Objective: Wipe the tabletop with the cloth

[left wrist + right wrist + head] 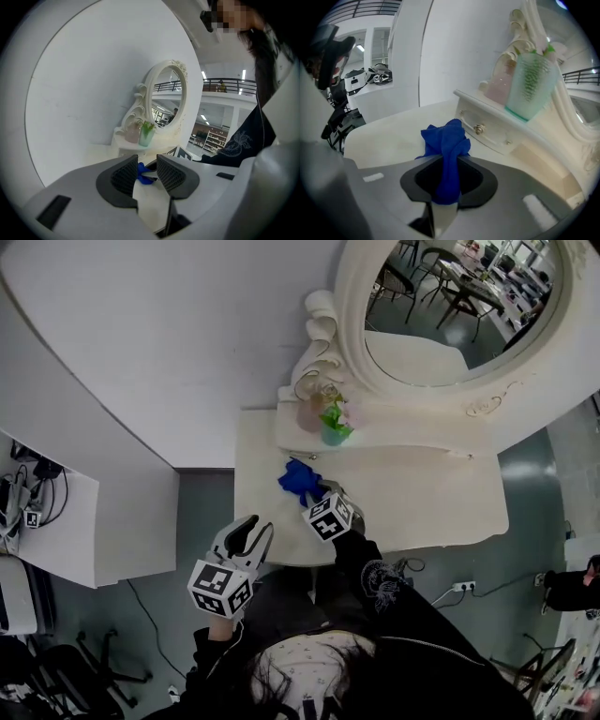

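A crumpled blue cloth lies bunched on the cream dressing tabletop, near its left part. My right gripper is shut on the cloth, which runs back between the two dark jaws and bulges out ahead of them. My left gripper hangs off the table's front-left edge, its jaws apart with nothing between them. In the left gripper view the cloth shows small beyond the left gripper, far ahead and untouched by it.
A raised shelf with small drawers runs along the back, carrying a green vase and a pink jar. An ornate oval mirror stands behind. A white wall is at the left, and a white desk with cables.
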Tool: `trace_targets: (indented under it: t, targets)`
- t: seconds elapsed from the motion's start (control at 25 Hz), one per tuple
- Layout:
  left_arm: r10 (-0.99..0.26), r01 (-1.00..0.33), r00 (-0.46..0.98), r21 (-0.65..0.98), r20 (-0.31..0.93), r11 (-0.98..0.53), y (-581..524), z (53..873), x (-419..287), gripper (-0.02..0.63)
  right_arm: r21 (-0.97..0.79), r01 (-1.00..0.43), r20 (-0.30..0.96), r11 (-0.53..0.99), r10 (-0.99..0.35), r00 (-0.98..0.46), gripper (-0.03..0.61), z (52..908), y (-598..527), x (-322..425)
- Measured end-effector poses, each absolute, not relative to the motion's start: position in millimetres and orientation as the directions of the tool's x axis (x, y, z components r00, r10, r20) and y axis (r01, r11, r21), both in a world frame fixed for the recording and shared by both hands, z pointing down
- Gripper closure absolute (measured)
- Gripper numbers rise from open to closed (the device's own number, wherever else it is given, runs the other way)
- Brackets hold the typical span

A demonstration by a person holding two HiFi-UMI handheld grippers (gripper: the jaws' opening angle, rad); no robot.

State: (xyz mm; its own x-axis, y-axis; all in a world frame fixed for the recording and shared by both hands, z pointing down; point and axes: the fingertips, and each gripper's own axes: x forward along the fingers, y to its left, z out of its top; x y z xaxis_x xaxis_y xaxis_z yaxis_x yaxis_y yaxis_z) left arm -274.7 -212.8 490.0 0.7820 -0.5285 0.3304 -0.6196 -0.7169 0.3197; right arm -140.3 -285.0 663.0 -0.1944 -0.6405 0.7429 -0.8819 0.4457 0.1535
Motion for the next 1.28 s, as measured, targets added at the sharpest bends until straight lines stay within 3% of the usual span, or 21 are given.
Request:
trace_targets:
  t: [0.6, 1.28]
  targets:
    - [-0.421, -0.529, 0.834, 0.304, 0.356, -0.792, -210.5, 490.3, -143.8, 0.489, 0.127, -0.950, 0.728, 0.284, -0.678, -0.105, 0.494, 660.9, -262.2, 18.8]
    - [-0.282, -0.402, 0.885, 0.301, 0.372, -0.865, -165.3, 492.7, 89.8, 0.489, 0.085, -0.996, 0.717, 0.023, -0.696, 0.045, 0.494, 662.3, -182.4, 304.1]
